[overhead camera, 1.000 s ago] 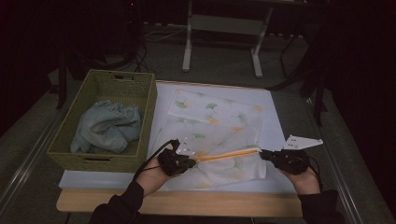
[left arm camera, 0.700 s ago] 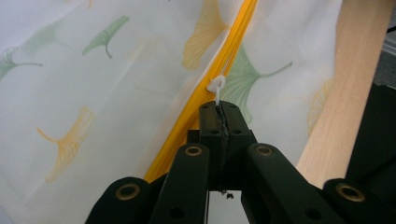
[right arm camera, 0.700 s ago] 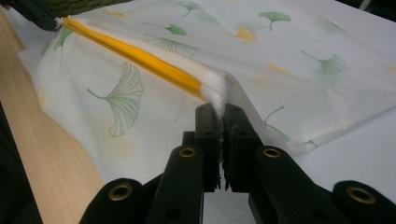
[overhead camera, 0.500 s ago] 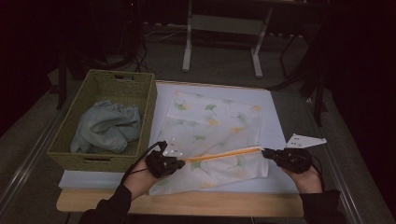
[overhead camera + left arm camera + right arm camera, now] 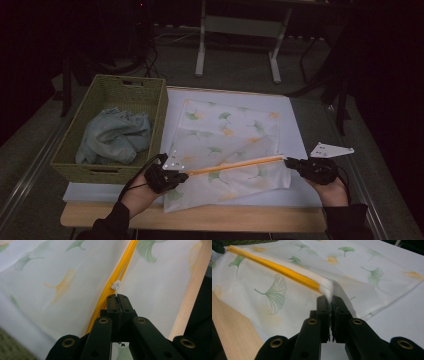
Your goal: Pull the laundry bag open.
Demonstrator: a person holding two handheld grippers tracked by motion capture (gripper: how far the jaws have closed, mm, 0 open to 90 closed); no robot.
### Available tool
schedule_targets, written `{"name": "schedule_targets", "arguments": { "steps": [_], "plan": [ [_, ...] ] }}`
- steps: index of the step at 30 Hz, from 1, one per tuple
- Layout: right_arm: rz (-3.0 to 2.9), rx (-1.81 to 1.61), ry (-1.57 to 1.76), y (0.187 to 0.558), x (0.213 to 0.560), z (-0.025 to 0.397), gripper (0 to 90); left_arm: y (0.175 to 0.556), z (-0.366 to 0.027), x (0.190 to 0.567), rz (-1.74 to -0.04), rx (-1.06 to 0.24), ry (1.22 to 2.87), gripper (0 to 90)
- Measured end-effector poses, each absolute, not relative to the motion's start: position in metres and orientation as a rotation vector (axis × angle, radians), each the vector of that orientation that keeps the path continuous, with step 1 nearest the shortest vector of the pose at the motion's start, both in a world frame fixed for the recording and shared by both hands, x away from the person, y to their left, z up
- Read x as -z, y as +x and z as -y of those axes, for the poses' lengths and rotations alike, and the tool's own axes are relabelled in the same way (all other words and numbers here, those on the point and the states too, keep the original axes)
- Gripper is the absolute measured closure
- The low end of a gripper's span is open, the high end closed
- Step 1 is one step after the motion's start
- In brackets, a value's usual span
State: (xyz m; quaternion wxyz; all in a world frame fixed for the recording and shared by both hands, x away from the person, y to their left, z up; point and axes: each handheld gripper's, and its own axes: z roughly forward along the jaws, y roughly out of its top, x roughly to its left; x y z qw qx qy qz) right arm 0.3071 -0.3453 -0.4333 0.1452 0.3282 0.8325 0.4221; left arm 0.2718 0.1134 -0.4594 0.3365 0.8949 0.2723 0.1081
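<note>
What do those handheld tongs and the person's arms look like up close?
Both tongs, left and right, are black, each with two flat jaws on linked arms fastened by brass-ringed rivets. A pale three-cornered plate dotted with markers tops each, and a black cable trails off. The person wears dark long sleeves.

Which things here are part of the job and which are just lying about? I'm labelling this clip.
In the job:
- mesh bag with ginkgo-leaf print
- its yellow zipper
- white zipper pull, pinched by the left gripper
- right gripper, clamped on the bag's end

Lying about:
- woven green basket
- crumpled blue cloth inside it
- white board under the bag
</note>
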Motion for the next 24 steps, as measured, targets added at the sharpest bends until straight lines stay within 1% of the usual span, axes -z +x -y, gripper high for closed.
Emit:
{"name": "schedule_targets", "arguments": {
  "steps": [6,24],
  "plan": [
    [-2.392,-1.215,0.958,0.308,0.435,0.349,85.7,0.269,-0.124,0.460,-0.731,-0.306,2.348,90.0],
    [-2.365,-1.210,0.992,0.308,0.434,0.359,85.7,0.267,-0.144,0.458,-0.780,-0.316,2.351,90.0]
  ]
}}
